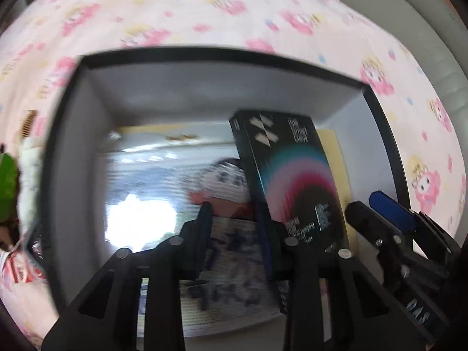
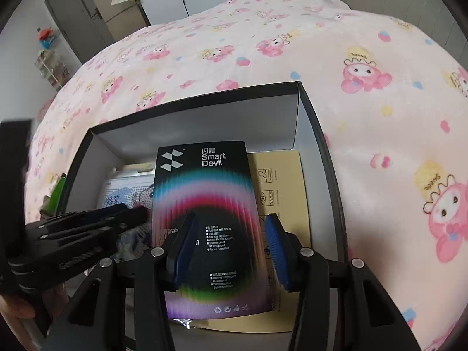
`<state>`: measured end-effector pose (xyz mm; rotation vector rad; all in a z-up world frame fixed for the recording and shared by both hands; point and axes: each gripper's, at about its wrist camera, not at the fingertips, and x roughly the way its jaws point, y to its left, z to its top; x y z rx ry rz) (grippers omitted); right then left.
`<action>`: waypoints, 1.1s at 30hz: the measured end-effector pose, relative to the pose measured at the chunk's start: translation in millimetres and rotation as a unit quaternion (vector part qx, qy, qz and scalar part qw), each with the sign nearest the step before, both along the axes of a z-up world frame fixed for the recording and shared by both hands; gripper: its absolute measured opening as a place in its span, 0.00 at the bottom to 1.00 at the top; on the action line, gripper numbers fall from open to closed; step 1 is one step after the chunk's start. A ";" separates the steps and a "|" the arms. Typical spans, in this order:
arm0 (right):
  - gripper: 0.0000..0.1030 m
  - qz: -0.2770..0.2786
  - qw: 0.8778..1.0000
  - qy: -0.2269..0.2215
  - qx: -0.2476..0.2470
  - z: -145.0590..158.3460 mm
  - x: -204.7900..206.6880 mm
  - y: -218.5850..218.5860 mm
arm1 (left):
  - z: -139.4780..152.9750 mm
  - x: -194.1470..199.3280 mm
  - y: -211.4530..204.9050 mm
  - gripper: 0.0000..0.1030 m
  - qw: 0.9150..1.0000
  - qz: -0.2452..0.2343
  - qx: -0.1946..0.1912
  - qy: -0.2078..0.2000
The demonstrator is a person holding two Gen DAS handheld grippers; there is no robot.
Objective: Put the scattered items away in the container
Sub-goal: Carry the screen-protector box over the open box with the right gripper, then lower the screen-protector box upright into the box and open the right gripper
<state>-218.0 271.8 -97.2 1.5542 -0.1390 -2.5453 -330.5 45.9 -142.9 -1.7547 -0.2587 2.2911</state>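
1. Your container (image 2: pixel 310 122) is a black-rimmed box with grey inner walls, sitting open on a bed covered by a pink cartoon-print blanket (image 2: pixel 365 67).
2. Inside it, the black Smart Devil box (image 2: pixel 201 193) with rainbow arcs lies tilted, its right part resting over a tan cardboard sleeve (image 2: pixel 280 181) printed with small diagrams.
3. To the left in the container lies a glossy packet (image 1: pixel 140 193) showing a cartoon face; glare blurs much of it.
4. Your right gripper (image 2: pixel 234 251) hangs over the Smart Devil box with its 2 blue-padded fingers spread. The left pad overlaps the box's printed face and the right pad stands off its right edge, so nothing is pinched.
5. Your left gripper (image 1: pixel 235 228) points down into the container, jaws narrowed but apart, with only the packet's surface seen between them. Its right finger sits just beside the Smart Devil box's left edge.
6. Outside the container's left wall, a green item (image 1: pixel 7 184) and a white fluffy thing (image 1: pixel 30 175) remain on the blanket.
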 end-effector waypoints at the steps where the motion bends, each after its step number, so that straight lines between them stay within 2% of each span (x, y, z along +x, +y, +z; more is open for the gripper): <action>1: 0.42 -0.002 1.000 0.000 0.000 0.1 0.3 1.4 | -1.3 -0.1 3.0 0.27 1.000 -0.010 0.018 -0.003; 3: 0.42 -0.006 1.000 0.001 -0.007 -0.1 -0.5 5.1 | -1.4 1.7 3.9 0.27 0.997 -0.022 0.071 -0.005; 4: 0.42 -0.010 1.000 0.003 -0.012 0.1 -2.0 7.7 | 0.3 3.6 2.5 0.27 0.997 -0.020 0.077 0.005; 6: 0.42 -0.027 0.999 0.026 -0.014 7.1 -6.4 17.8 | 1.3 5.6 -2.2 0.27 0.998 -0.007 0.068 0.014; 9: 0.41 -0.061 0.994 0.087 -0.007 30.0 -9.1 40.0 | 1.7 -2.1 -7.1 0.27 0.997 0.000 0.073 -0.008; 11: 0.41 -0.084 0.991 0.100 -0.017 35.5 -11.4 54.5 | 6.7 -12.5 -1.3 0.27 0.998 -0.004 0.059 -0.002; 13: 0.41 -0.103 0.991 0.084 -0.032 29.4 -15.0 67.9 | 13.5 -25.2 9.6 0.27 0.999 -0.008 0.037 0.012; 16: 0.42 -0.111 0.990 0.058 -0.067 18.9 -16.5 74.9 | 12.2 -47.2 30.7 0.27 0.999 -0.023 0.033 0.029; 18: 0.42 -0.117 0.987 0.061 -0.094 20.0 -16.6 77.6 | 3.8 -62.6 44.0 0.27 0.999 -0.011 -0.003 0.031; 20: 0.42 -0.128 0.986 0.062 -0.085 19.9 -17.7 79.1 | -0.2 -89.1 61.8 0.27 1.000 -0.007 -0.001 0.030; 22: 0.42 -0.137 0.986 0.055 -0.076 15.0 -19.5 80.5 | -4.2 -99.9 68.3 0.27 1.000 0.006 -0.011 0.029; 26: 0.42 -0.142 0.984 0.026 -0.100 2.8 -25.5 87.0 | -24.8 -106.5 78.0 0.29 1.000 0.015 -0.011 -0.023; 29: 0.42 -0.148 0.982 0.028 -0.111 5.0 -24.1 89.9 | -28.3 -102.5 77.6 0.30 0.999 0.012 -0.001 -0.034; 33: 0.42 -0.150 0.982 0.043 -0.107 12.7 -21.1 86.9 | -29.8 -85.1 84.5 0.31 0.997 -0.052 -0.002 -0.055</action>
